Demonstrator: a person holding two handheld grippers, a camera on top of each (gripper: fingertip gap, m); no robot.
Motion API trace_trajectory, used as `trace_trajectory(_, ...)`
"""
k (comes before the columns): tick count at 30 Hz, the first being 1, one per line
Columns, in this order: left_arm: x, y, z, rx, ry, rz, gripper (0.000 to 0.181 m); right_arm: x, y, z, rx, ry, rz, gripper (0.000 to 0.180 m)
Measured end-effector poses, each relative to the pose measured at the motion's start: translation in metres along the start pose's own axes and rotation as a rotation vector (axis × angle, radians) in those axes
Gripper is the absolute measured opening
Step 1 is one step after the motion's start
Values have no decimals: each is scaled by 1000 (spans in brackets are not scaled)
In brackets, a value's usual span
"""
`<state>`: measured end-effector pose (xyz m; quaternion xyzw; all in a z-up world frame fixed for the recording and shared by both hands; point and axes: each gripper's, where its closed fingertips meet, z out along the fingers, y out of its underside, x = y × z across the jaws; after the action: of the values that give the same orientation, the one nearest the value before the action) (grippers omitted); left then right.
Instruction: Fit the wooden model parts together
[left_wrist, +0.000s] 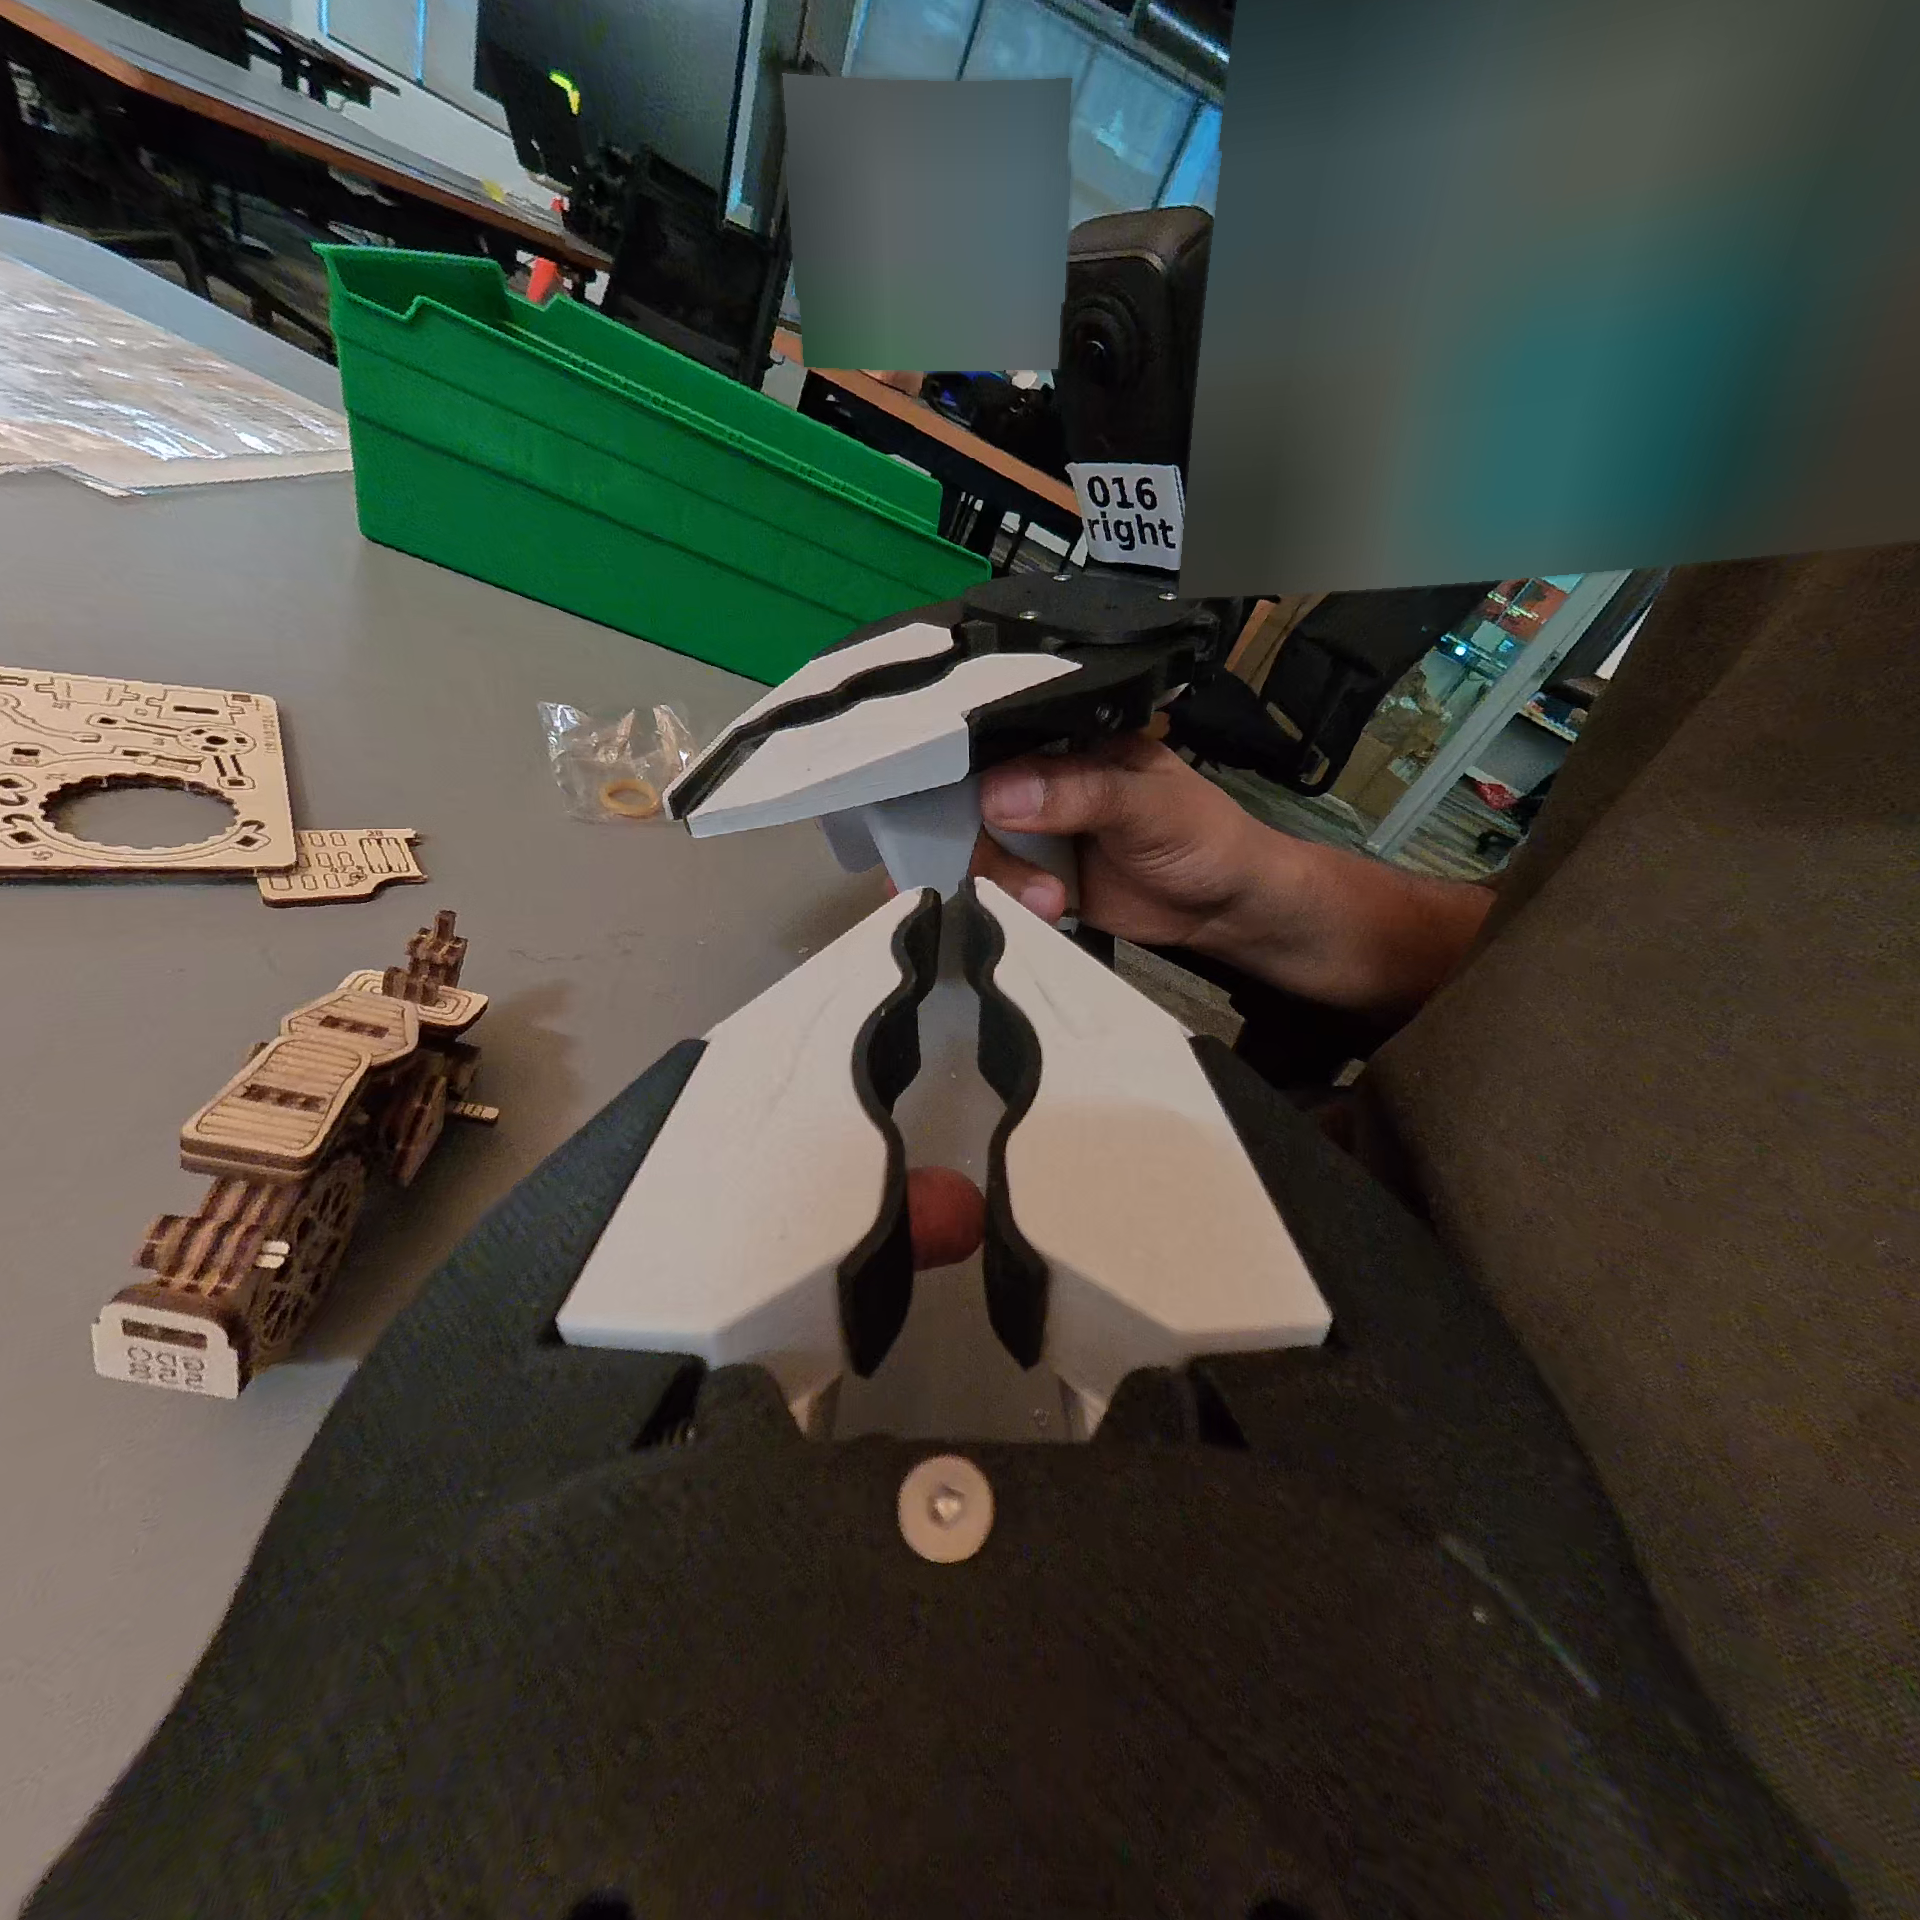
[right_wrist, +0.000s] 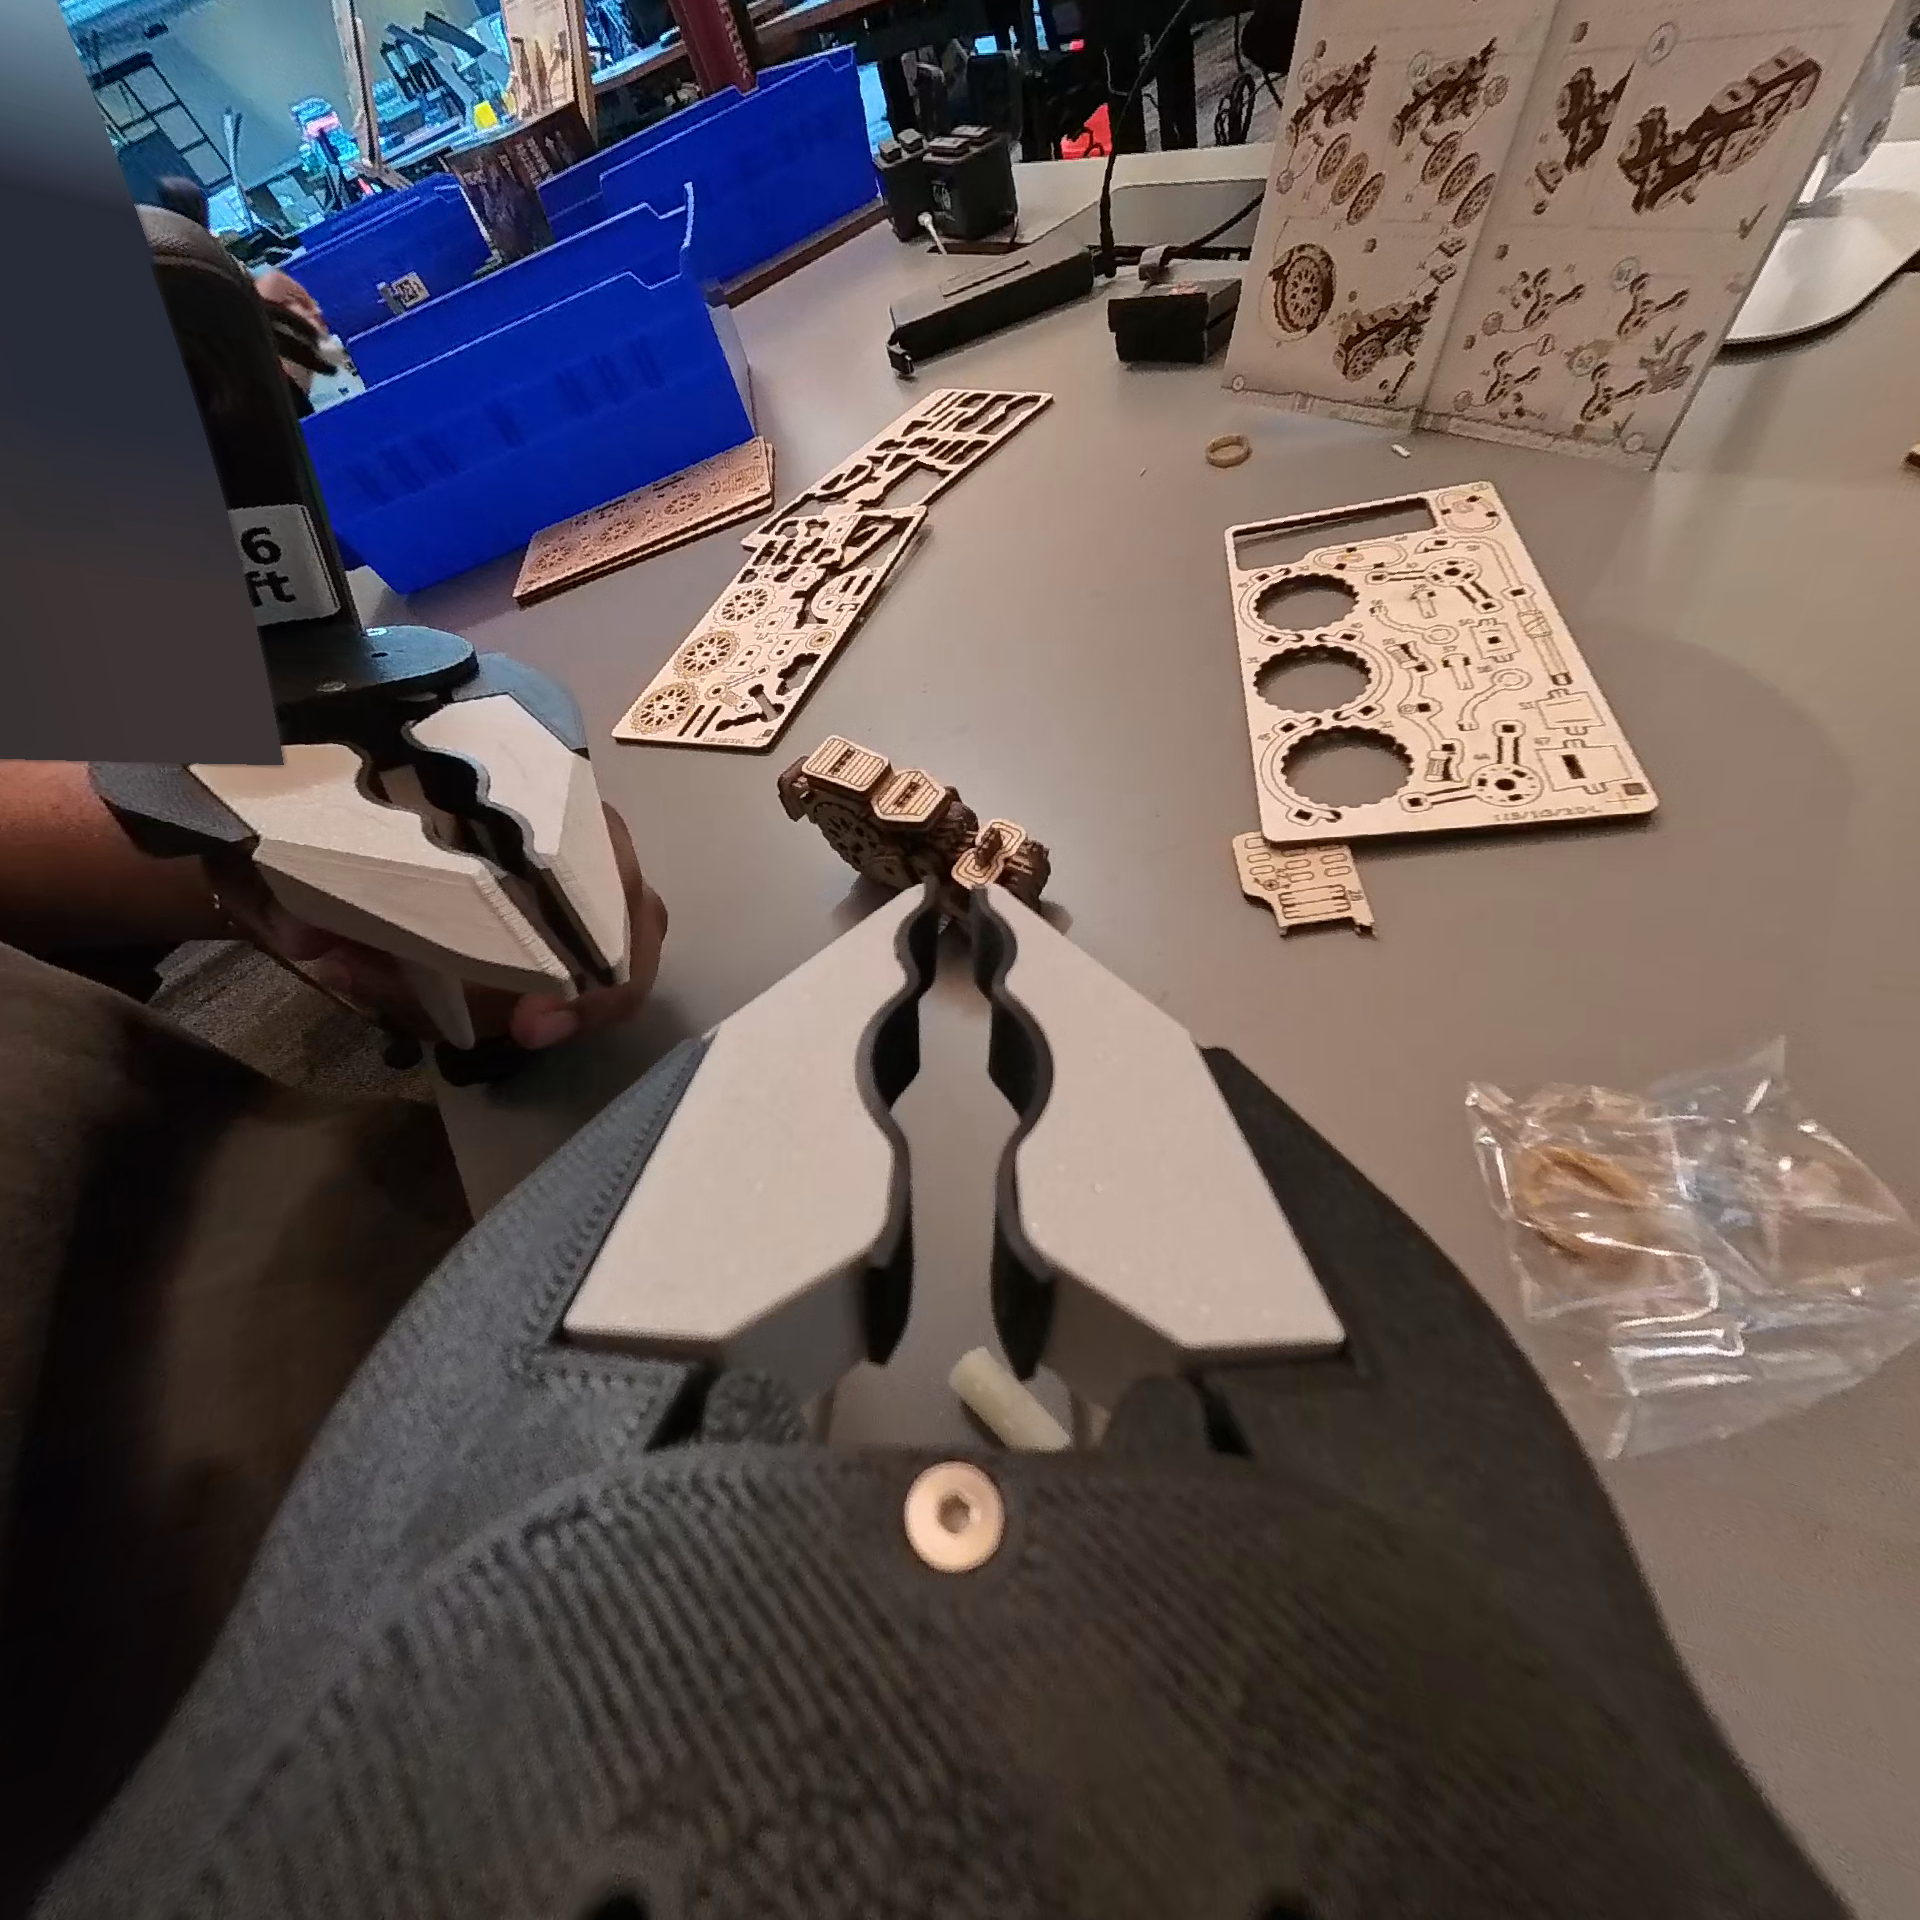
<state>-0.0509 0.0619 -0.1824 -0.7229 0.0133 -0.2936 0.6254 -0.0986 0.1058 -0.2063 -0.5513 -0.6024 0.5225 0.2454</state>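
A partly built wooden model vehicle (left_wrist: 301, 1143) lies on the grey table (left_wrist: 582, 966), to the left of my left gripper (left_wrist: 953, 902). The left gripper is shut and empty, held above the table's near edge. My right gripper (right_wrist: 951, 904) is shut and empty too, pointing at the model (right_wrist: 914, 821) from a short way off and not touching it. It also shows in the left wrist view (left_wrist: 681, 816), held in a hand, and the left gripper shows in the right wrist view (right_wrist: 592, 971). A punched wooden parts sheet (right_wrist: 1434, 675) and a small loose piece (right_wrist: 1304, 883) lie beyond the model.
A clear plastic bag of small parts (right_wrist: 1683, 1226) lies at the right. More wooden sheets (right_wrist: 831, 623) lie towards the blue bins (right_wrist: 540, 416). A folded instruction sheet (right_wrist: 1507, 208) stands at the back. A green bin (left_wrist: 623, 468) stands at the far side. My hands' fingertips stand some 7 cm from each other. The small loose piece (right_wrist: 1304, 883) sits 10 cm or so from the ends of my right fingers. Look for it in the left wrist view (left_wrist: 358, 852) too.
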Motion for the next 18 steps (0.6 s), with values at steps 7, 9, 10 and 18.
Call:
trace_trajectory(7, 0, 0, 0, -2, 1, -3, 0, 0, 0, 0, 0, 1, 0, 4)
trace_trajectory(9, 0, 0, 0, -4, 2, -5, 0, 0, 0, 0, 0, 0, 1, 5)
trace_trajectory(10, 0, 1, 0, -4, 2, -5, 0, 0, 0, 0, 0, 0, 1, 5)
trace_trajectory(18, 0, 0, 0, -4, 2, -9, 0, 0, 1, 0, -1, -1, 3, 5)
